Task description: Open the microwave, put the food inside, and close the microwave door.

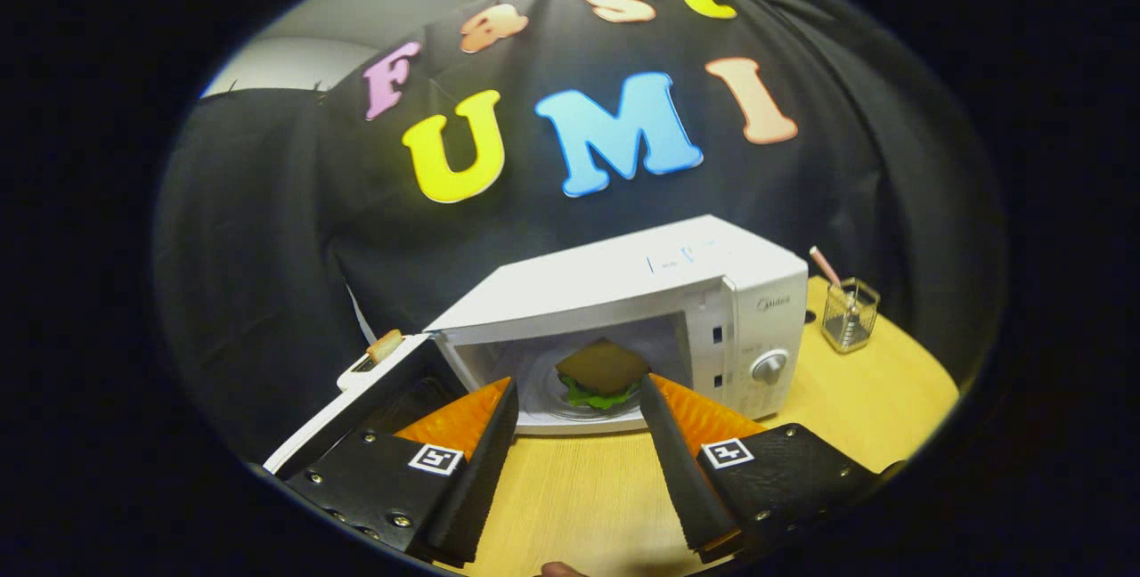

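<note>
Sitting on the wooden table (855,399), the microwave (641,310) has its cavity facing the gripper. Its door (356,399) is swung fully out to the side, with the cavity open and unobstructed, so the opening step looks done.

Food is already inside: a sandwich (603,372), bread over green lettuce, rests on the glass turntable plate (543,394) about mid-cavity. Placement step looks done too.

Gripper (579,394) is out in front of the opening, over the table, tips aimed at the cavity. Fingers are spread wide with nothing between them, no contact with the food or the microwave. Sandwich sits beyond the fingertips, seen through the gap.

My read: only closing the door is left. The door is off to one side of the fingers, so the next move likely means swinging over there and pushing its outer face. Risk: clipping the door edge with wide-spread fingers.

Small stuff: a glass cup (850,315) with a pink straw (825,265) stands beside the microwave's control side, well clear of the door's swing path.
</note>
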Motion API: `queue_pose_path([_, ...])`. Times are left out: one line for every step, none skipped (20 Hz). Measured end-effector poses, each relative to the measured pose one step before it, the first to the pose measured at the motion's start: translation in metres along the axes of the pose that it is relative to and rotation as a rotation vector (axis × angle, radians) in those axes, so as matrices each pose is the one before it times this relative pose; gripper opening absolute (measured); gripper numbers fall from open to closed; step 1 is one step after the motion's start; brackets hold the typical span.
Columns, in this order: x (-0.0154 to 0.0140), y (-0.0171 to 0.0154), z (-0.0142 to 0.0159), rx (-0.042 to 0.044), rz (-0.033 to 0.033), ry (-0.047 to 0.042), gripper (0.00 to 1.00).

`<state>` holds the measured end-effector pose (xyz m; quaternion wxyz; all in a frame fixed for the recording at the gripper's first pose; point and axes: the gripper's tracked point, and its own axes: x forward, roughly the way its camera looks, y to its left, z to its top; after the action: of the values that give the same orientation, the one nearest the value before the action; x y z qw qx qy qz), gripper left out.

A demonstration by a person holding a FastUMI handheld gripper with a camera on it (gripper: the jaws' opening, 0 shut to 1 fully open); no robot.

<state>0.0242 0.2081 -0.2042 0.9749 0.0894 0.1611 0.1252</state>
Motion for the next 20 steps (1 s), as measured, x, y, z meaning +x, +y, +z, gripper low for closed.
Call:
queue_pose_path([-0.0119,0.00895,0.00815,-0.03076,0.00822,-0.02915,0.82])
queue_pose_path([-0.01349,0.00746,0.00659,-0.0286,0.00191,-0.02998,0.82])
queue_pose_path([-0.01319,0.00441,0.00779,-0.02127,0.00949,-0.02598,0.82])
queue_pose_path([-0.01084,0.00906,0.00593,-0.00148,0.01535,-0.01251,0.83])
queue_pose_path([-0.00934,0.00993,0.0028,0.01092,0.01237,-0.00405,0.82])
queue_pose_path([-0.00948,0.00917,0.00172,0.02253,0.00675,0.00374,0.82])
queue_pose_path([-0.00753,0.00792,0.00253,0.01834,0.01262,-0.00065,0.82])
queue_pose_path([-0.00591,0.00768,0.00263,-0.00154,0.01286,-0.00495,0.82])
queue_pose_path([-0.00284,0.00423,-0.00118,-0.01598,0.00733,0.00044,0.81])
queue_pose_path([-0.0038,0.00855,-0.00262,-0.02487,0.01974,-0.00006,0.81])
queue_pose_path([-0.00462,0.01158,-0.00223,-0.01324,0.02362,0.00174,0.78])
queue_pose_path([-0.00263,0.01401,-0.00256,-0.0055,0.01995,-0.00733,0.67])
queue_pose_path([-0.0048,0.0108,-0.00244,-0.00686,0.02165,-0.00164,0.49])
queue_pose_path([-0.00627,0.01744,-0.00313,-0.02217,0.05534,0.00057,0.3])
queue_pose_path([-0.00082,0.0133,0.0001,-0.02185,0.04153,-0.01355,0.24])
queue_pose_path([-0.00373,0.01817,0.00091,-0.01782,0.05278,-0.0113,0.05])
queue_pose_path([-0.00333,0.02044,-0.00442,-0.0114,0.05725,0.00782,0.05])
queue_pose_path([0.0014,0.02032,-0.00932,0.00044,0.05644,0.02903,0.05])
queue_pose_path([0.00118,0.02137,-0.00468,-0.00192,0.05483,0.01691,0.03])
queue_pose_path([0.0015,0.01628,-0.00674,-0.00586,0.04508,0.02117,0.02])
